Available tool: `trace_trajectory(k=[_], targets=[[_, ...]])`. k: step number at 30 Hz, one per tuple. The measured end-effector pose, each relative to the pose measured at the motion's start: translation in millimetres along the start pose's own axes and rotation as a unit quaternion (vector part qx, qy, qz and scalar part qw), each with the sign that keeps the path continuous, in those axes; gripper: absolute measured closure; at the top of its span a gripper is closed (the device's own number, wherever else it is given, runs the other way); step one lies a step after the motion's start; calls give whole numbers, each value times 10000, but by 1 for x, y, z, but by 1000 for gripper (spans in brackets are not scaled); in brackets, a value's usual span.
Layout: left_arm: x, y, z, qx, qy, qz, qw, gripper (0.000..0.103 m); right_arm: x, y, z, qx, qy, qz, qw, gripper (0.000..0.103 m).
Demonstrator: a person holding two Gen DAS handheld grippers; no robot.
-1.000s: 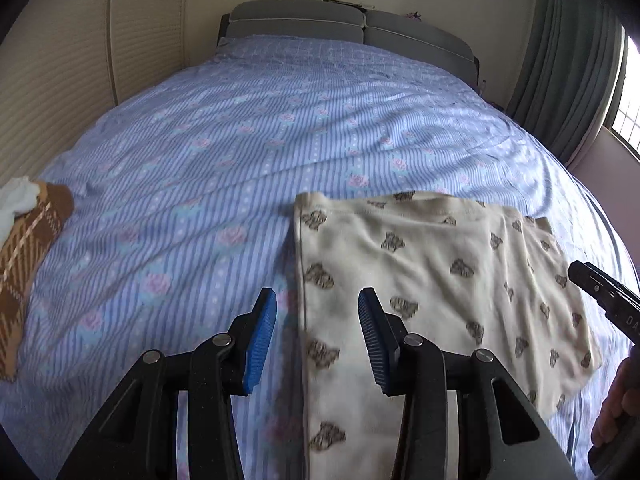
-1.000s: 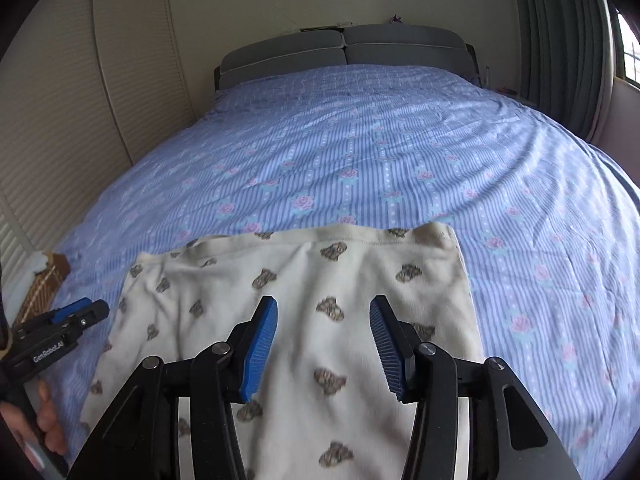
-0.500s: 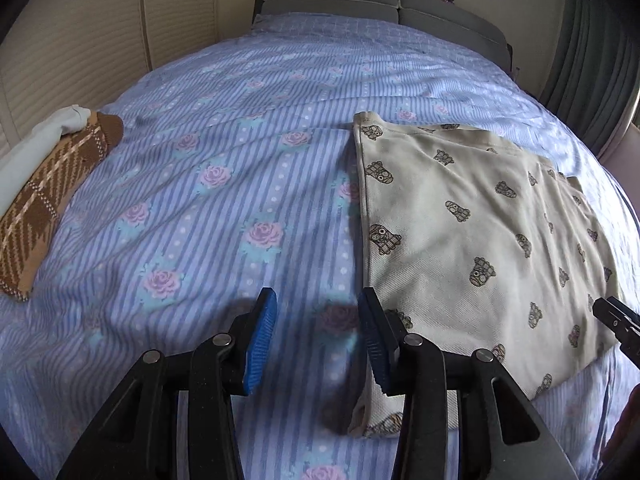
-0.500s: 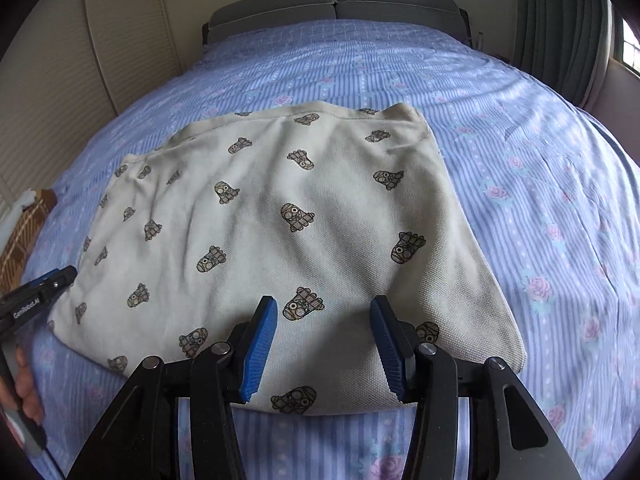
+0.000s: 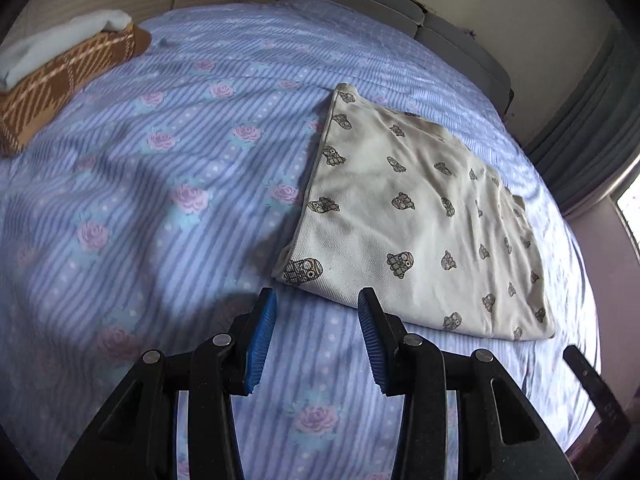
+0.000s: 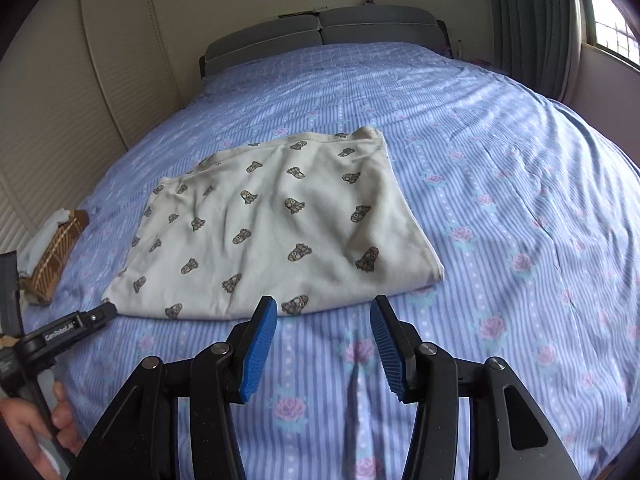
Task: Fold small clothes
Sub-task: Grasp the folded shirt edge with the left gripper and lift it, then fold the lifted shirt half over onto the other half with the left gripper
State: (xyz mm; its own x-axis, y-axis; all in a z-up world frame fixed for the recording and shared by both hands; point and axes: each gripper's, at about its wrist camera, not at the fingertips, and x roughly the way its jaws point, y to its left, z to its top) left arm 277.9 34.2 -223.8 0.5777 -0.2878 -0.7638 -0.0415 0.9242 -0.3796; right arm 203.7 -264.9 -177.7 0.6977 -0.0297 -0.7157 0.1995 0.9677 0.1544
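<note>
A cream garment printed with small brown figures [image 5: 420,220] lies folded flat on the blue striped bedsheet [image 5: 160,208]. In the left wrist view my left gripper [image 5: 318,294] hovers just short of the garment's near left corner, open, with only sheet between its blue pads. In the right wrist view the garment [image 6: 280,224] lies ahead of my right gripper [image 6: 324,304], which is open and holds nothing, just off the near edge. The left gripper [image 6: 76,324] shows at the left there, held by a hand [image 6: 40,432].
A folded brown plaid cloth with a pale blue piece on it [image 5: 68,76] lies at the bed's left edge, also seen as the plaid cloth [image 6: 56,256]. A grey headboard [image 6: 320,32] stands at the far end, curtains [image 6: 532,20] and a window at the right.
Both grippers have drawn back off the garment toward the near side of the bed. The garment now lies wholly ahead of them. The left view has rolled.
</note>
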Motion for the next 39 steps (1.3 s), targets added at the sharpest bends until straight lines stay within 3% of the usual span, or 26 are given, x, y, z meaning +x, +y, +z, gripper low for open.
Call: trace_trajectory(k=[6, 13, 16, 22, 26, 29, 33, 36, 39], targets=[[15, 4, 0, -861, -202, -357, 9954, 63, -7, -9, -10, 151, 24, 20, 9999, 54], [26, 8, 9, -1364, -454, -320, 9891, 89, -6, -16, -10, 289, 25, 58, 9996, 54], [20, -1, 12, -1209, -544, -211, 9909, 95, -6, -21, -11, 384, 15, 84, 9992, 54], [-3, -69, 32, -160, -995, -280, 9945, 96, -12, -49, -7, 732, -109, 42, 9972, 54], [-7, -148, 41, 910, -1195, -440, 9877, 96, -20, -79, -3, 1052, -194, -9, 9943, 54], [-2, -214, 38, 1726, -1213, -669, 9752, 96, -29, -103, -2, 1230, -282, -59, 9920, 54], [21, -297, 15, 2773, -981, -1004, 9505, 96, -42, -137, -4, 1527, -380, -189, 9874, 54], [43, -339, -20, 3447, -659, -1134, 9295, 96, -50, -163, -9, 1724, -392, -328, 9837, 54], [71, -355, -56, 3839, -222, -1070, 9169, 96, -52, -184, -17, 1910, -336, -434, 9801, 54]])
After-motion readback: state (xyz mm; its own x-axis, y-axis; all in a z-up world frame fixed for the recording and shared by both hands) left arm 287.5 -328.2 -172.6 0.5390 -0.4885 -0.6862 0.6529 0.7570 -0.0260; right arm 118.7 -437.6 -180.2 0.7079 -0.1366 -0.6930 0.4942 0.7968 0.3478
